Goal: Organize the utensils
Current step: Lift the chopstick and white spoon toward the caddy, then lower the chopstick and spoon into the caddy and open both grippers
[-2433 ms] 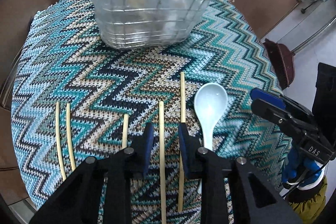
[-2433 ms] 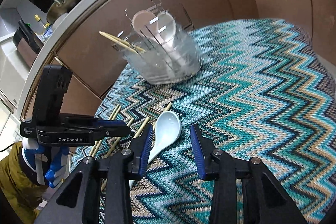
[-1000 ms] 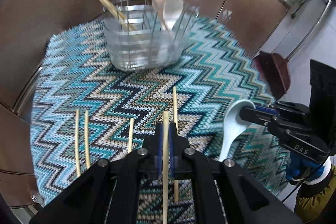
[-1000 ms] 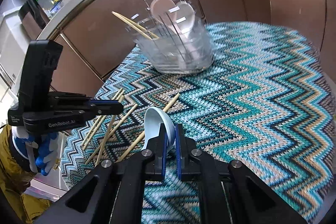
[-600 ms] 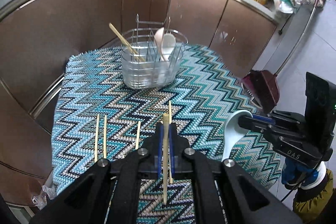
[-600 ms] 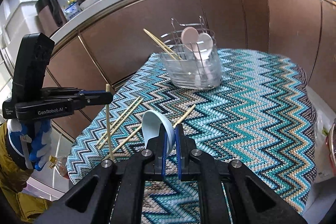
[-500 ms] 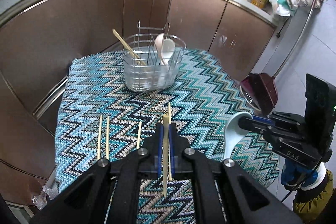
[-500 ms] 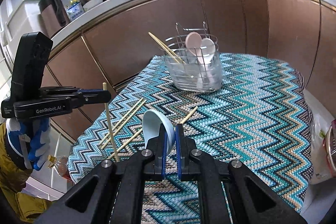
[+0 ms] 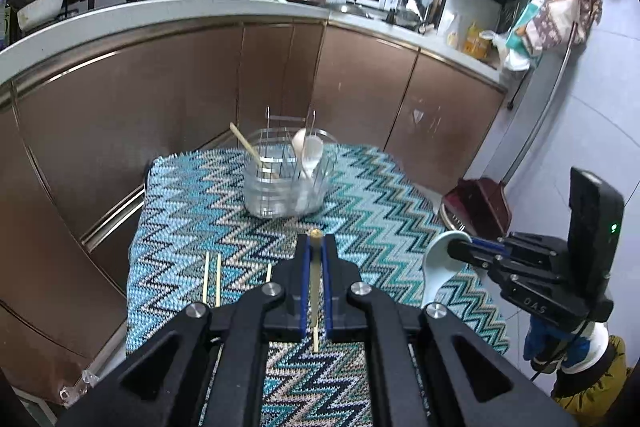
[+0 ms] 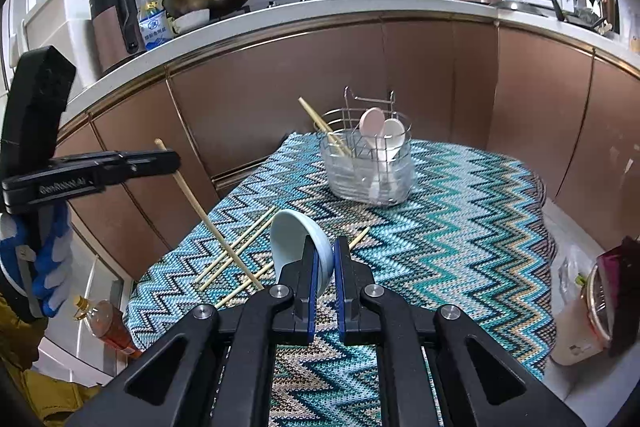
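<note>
My left gripper [image 9: 315, 255] is shut on a wooden chopstick [image 9: 315, 291], lifted off the zigzag-patterned table [image 9: 192, 203]. In the right wrist view the same left gripper [image 10: 176, 157] holds the chopstick [image 10: 208, 219] slanting down. My right gripper [image 10: 325, 259] is shut on a pale blue ceramic spoon [image 10: 296, 239], held above the table; from the left wrist view the spoon [image 9: 438, 267] hangs at the right gripper [image 9: 454, 250]. A wire utensil basket [image 9: 284, 183] stands at the table's far end, with a chopstick and two spoons [image 10: 380, 135] inside.
Several chopsticks [image 9: 212, 277] lie on the cloth near the front left edge [image 10: 240, 247]. Brown kitchen cabinets [image 9: 160, 99] curve behind the table. A dustpan [image 9: 480, 207] sits on the floor at right, a bottle [image 10: 108, 323] at left. A person's blue-gloved hand [image 10: 44, 259] holds the left gripper.
Both grippers have risen away from the table with the chopstick and the blue spoon held; the views now take in the countertop and wall. The basket looks smaller and farther.
</note>
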